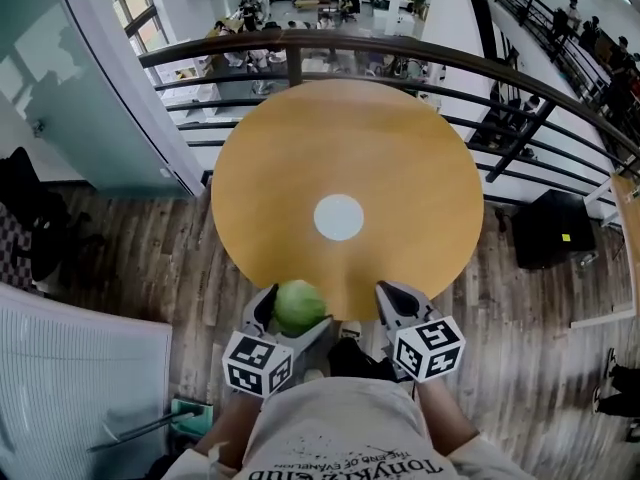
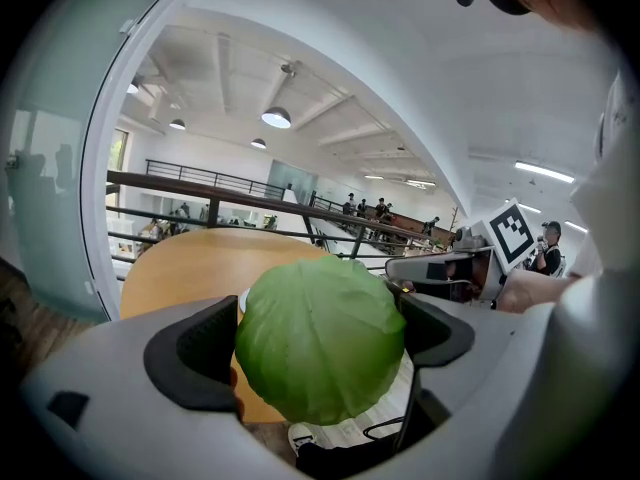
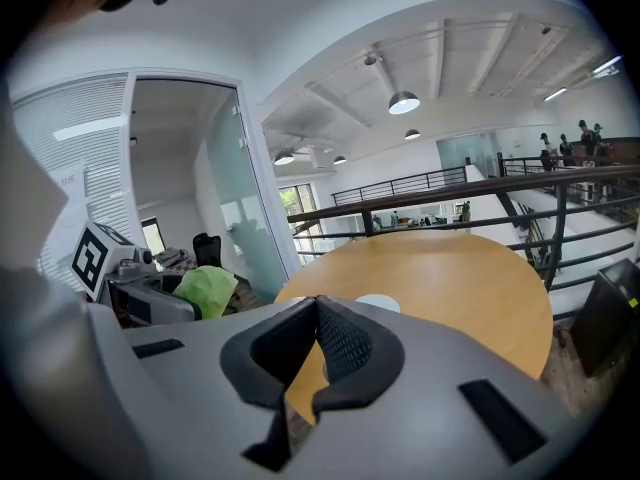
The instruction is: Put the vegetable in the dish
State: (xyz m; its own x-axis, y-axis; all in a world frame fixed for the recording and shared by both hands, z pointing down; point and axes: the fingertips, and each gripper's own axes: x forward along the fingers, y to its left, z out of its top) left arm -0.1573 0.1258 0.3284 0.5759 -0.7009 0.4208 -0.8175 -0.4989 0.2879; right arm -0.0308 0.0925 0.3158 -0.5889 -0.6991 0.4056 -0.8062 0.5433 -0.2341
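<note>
Vegetable (image 2: 320, 338): one round, pale green head with leafy veins, probably a cabbage. It was pinched between the two jaws of the left gripper (image 1: 296, 310), one dark pad against each flank, and filled the gap between them. In the head view it sat at the table's 6 o'clock edge, a little toward 7; whether it touched the tabletop could not be told

Dish (image 1: 338, 217): small, white and round, at the centre of the table, with nothing on it. It stood well apart from the vegetable, toward 12 o'clock from it

Table (image 1: 400, 148): round, with a plain orange-brown wooden top

Right gripper (image 3: 315, 353): jaws pressed together with nothing between them. It was held at the table's 5 o'clock edge, beside the left gripper and apart from it

Marker cubes: one on the left gripper (image 1: 257, 363) and one on the right (image 1: 430, 346), each white with black square patterns, both on the near side of the table

Person: a light printed shirt (image 1: 350, 428) at the bottom of the head view, with forearms running up to both grippers

Railing (image 1: 400, 53): dark metal bars curving round the table's 12 o'clock side, with a lower floor visible beyond

Floor (image 1: 130, 258): dark wood planks

Black box (image 1: 553, 230): on the floor at the table's 3 o'clock
</note>
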